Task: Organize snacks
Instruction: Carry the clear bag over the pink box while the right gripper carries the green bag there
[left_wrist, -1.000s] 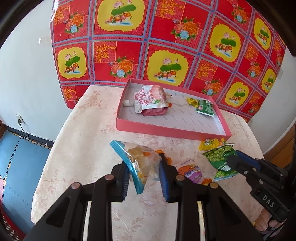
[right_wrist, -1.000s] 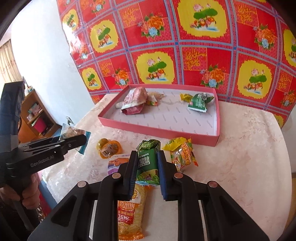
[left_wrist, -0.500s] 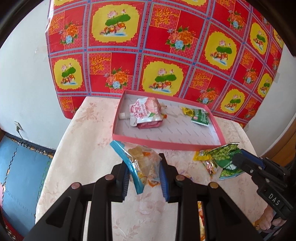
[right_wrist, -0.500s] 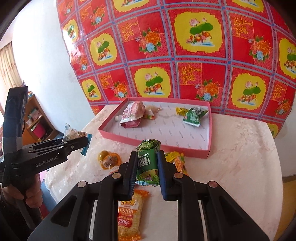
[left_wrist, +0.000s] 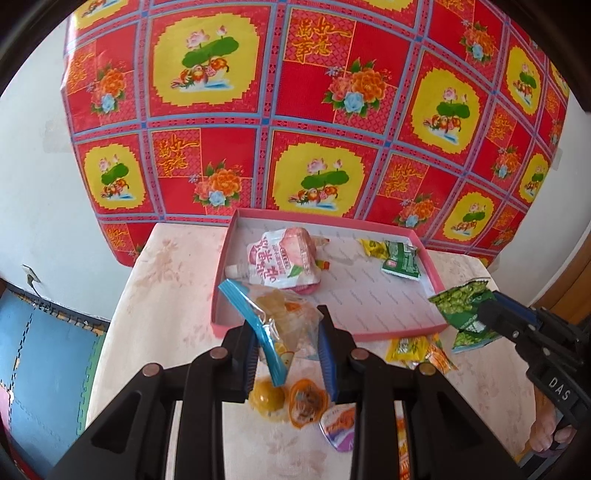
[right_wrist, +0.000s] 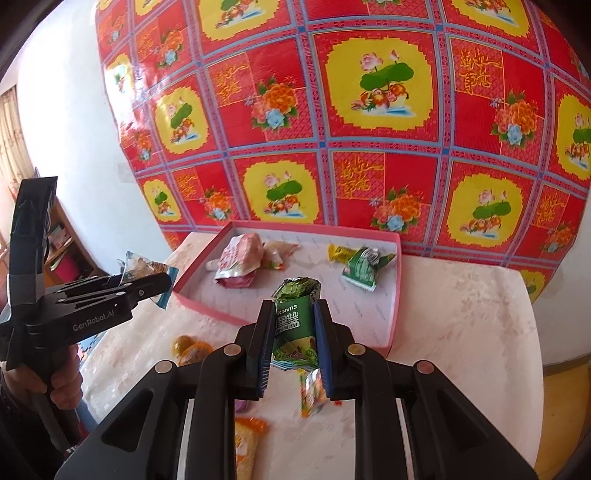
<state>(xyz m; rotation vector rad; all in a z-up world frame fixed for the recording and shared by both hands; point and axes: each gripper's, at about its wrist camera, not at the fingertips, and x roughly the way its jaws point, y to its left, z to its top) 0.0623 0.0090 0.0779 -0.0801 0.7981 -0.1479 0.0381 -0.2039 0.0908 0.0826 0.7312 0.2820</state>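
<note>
My left gripper is shut on a clear snack bag with a blue edge, held above the table just before the near wall of the pink tray. My right gripper is shut on a green snack packet, also lifted, near the tray's front edge. In the left wrist view the right gripper shows at the right with the green packet. In the right wrist view the left gripper shows at the left with its bag.
The tray holds a pink-white pouch and a small green and yellow packet. On the table lie two orange jelly cups, a purple-lidded cup, yellow packets and an orange wafer pack. A red patterned cloth hangs behind.
Both grippers have risen and moved forward toward the tray, each carrying its packet. The snacks left on the table now lie below and behind the fingers.
</note>
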